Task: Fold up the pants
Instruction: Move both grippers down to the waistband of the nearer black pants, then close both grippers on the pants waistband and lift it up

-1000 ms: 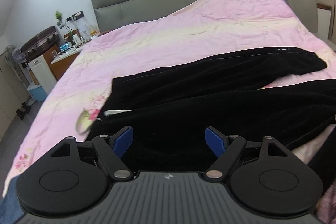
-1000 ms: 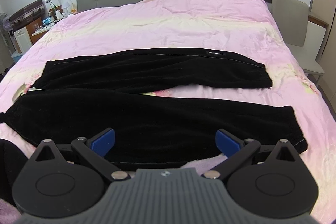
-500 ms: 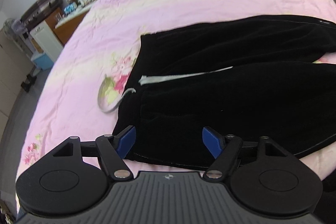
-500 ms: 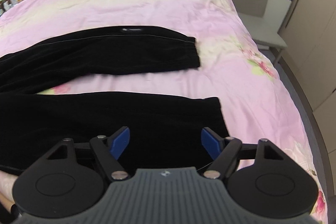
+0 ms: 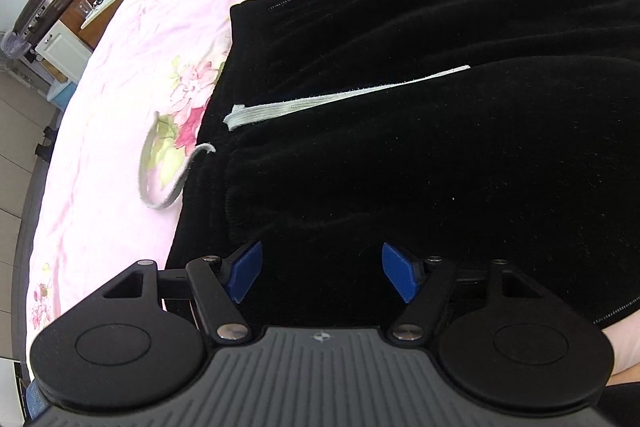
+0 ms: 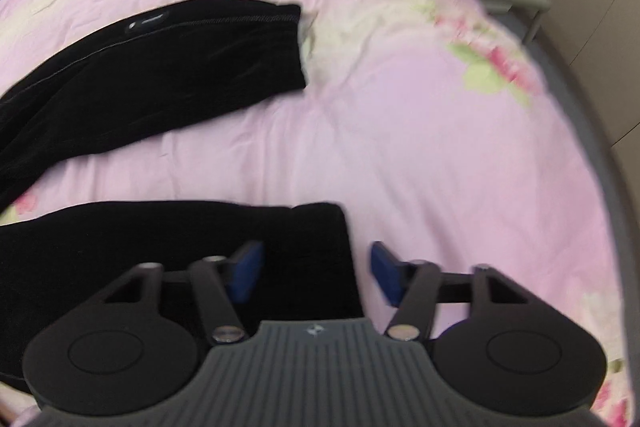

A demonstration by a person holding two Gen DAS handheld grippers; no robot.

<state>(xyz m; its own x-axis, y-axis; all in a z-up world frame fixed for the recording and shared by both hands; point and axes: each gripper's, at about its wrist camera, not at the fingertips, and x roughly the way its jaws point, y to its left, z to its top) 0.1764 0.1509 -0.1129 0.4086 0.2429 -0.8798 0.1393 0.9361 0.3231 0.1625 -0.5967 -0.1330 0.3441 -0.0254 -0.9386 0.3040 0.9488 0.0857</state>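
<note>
Lying unfolded across pink bedspread (image 6: 420, 131): black pants (image 5: 440, 167), legs spread apart. Left gripper (image 5: 320, 275) over waistband corner, jaws apart, empty. Right gripper (image 6: 314, 273) straddling near-leg cuff (image 6: 320, 239), jaws apart. Every fold left.

We see a bed (image 5: 120, 75) covered by a pink quilt (image 6: 400, 147) printed with pink flowers and green leaves, its surface lightly creased. Black pants (image 5: 400, 167) lie spread directly on the quilt, waistband toward the bed's left side and both legs stretched rightward, apart from each other with bare quilt between. A pale drawstring (image 5: 160, 163) loops off the waistband onto the quilt. The right wrist view is blurred, so the leg cuffs (image 6: 316, 239) look flat, as far as we can tell.
</note>
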